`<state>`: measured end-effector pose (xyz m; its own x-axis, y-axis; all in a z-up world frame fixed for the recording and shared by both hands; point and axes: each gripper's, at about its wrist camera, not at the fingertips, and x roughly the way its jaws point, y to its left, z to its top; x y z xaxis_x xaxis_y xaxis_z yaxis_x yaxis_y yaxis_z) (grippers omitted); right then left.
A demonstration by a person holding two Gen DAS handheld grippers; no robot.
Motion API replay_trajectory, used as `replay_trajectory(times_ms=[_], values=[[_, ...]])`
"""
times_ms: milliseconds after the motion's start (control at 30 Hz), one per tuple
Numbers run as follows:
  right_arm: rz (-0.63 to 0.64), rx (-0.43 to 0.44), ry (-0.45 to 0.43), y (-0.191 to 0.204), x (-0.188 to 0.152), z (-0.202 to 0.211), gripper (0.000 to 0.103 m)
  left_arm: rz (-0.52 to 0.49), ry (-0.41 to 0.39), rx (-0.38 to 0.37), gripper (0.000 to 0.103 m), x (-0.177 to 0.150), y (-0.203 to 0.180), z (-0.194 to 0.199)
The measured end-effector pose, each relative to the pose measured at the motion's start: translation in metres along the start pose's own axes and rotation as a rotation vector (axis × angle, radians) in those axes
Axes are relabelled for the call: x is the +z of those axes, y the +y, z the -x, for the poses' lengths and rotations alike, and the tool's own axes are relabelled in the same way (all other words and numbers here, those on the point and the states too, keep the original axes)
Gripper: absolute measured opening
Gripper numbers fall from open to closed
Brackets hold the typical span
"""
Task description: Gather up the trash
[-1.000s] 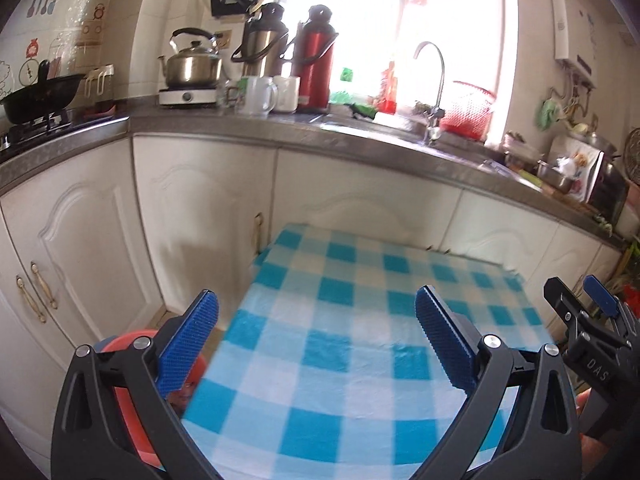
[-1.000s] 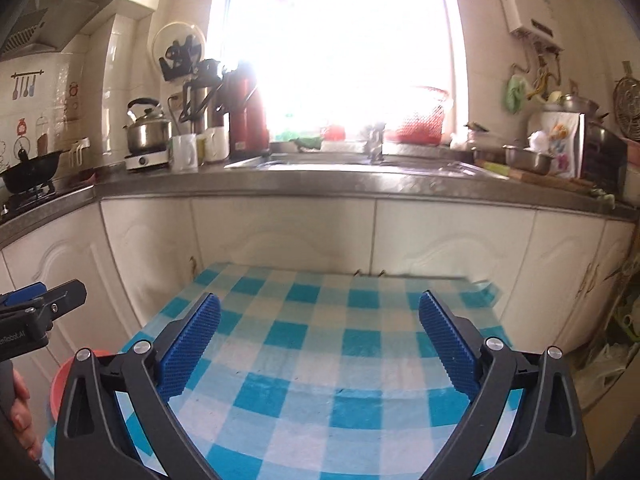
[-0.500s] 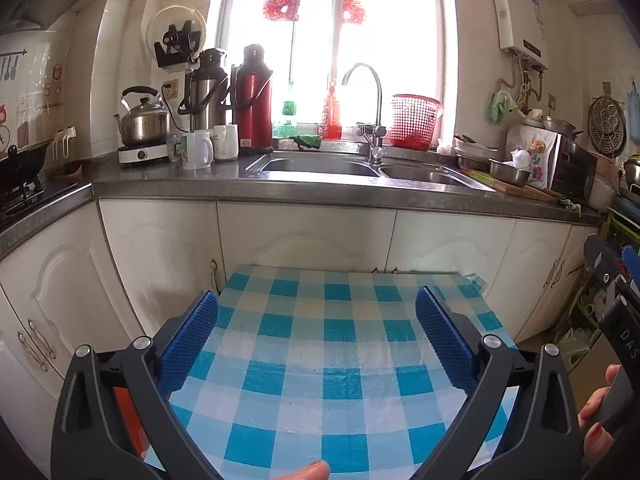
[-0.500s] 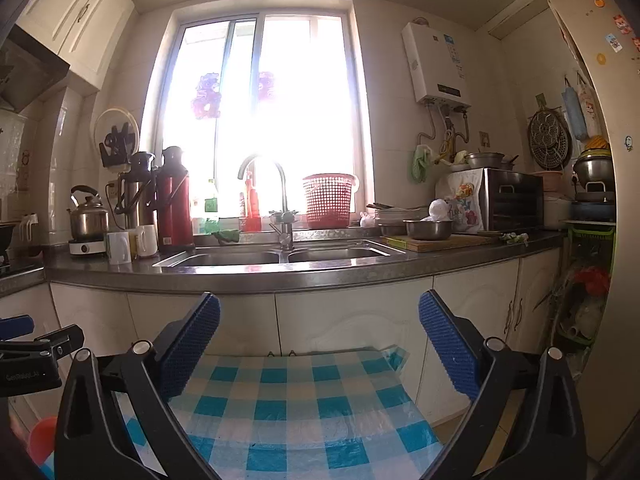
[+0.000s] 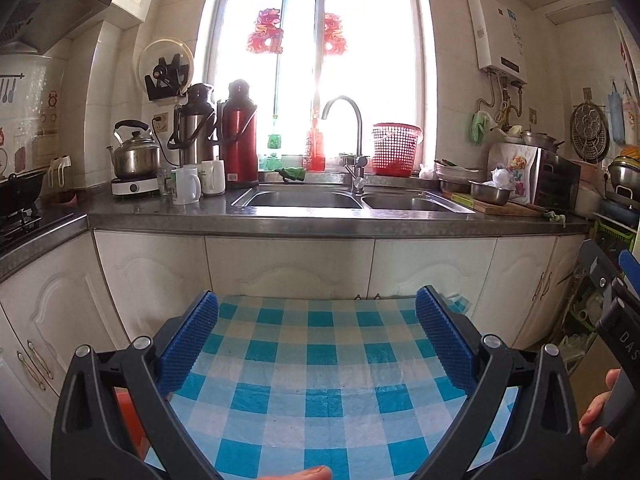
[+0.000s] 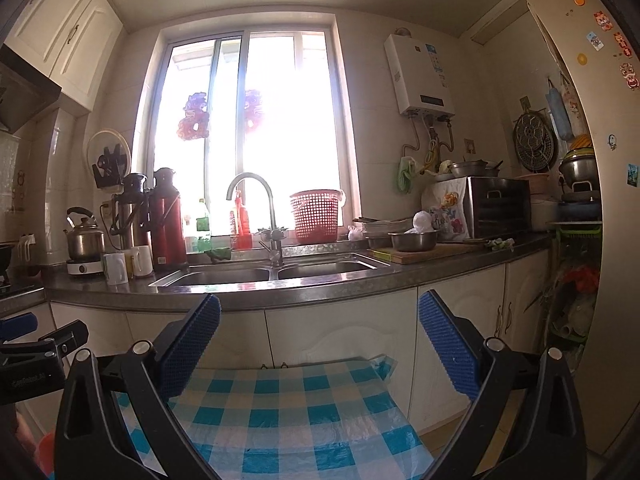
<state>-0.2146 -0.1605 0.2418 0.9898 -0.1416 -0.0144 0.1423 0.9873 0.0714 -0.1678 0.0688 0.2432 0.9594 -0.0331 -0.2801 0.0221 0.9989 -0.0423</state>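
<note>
1. Both views tilted up since a second ago: more window, less blue-checked plastic tablecloth (image 5: 320,380) below.
2. Left gripper (image 5: 318,340) and right gripper (image 6: 320,344) gaping wide, empty.
3. No trash visible yet; red bin (image 5: 128,412) partly hidden, lower left of left gripper.

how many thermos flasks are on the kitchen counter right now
2. A red flask stands left of the sink; a steel-and-black flask stands just left of it, behind the white mugs. Others may be hidden.

Both wrist views face the sink counter (image 5: 320,220) across the checked table (image 5: 320,380), sharing both.
</note>
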Motion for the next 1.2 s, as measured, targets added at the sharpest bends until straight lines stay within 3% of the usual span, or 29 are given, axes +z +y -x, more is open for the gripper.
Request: replay_trajectory(times_ms=[667,1200], values=[[0.026,0.017,0.001,0.014,0.0,0.009,0.098,-0.003,-0.037,0.014,0.099,-0.001,0.003,0.011],[0.038,0.023,0.062,0.018,-0.02,-0.013,0.098,-0.026,0.017,0.021,0.099,-0.019,0.002,-0.013]])
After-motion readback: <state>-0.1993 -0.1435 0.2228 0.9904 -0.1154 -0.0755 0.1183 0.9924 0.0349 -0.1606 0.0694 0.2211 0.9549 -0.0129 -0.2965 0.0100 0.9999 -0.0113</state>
